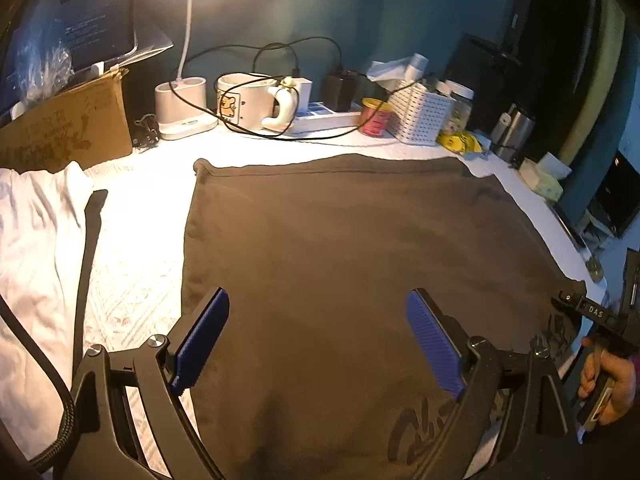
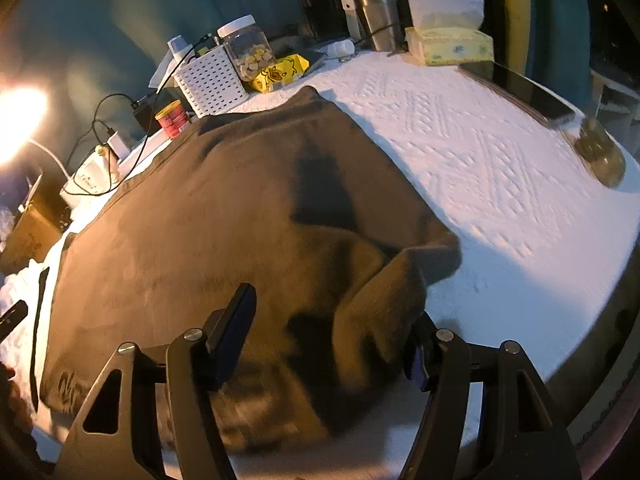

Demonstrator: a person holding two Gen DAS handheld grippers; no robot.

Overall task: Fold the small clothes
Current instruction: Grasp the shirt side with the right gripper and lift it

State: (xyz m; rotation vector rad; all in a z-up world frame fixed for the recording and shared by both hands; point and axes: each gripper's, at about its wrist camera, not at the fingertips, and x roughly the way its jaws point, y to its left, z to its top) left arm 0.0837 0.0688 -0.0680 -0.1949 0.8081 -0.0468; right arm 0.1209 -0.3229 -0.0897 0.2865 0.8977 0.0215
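Your dark brown cotton garment [image 1: 340,248] lies spread on the white surface [image 2: 480,152]. Both the left gripper [image 1: 318,340] and right gripper [image 2: 332,344] have fingers wide, holding nothing; next, pinch the rumpled corner.

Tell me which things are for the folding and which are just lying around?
For the folding: brown garment, left hand-held gripper, right hand-held gripper.

Just lying around: mug, white basket, red tin, tissue box, snack jar, cardboard box.
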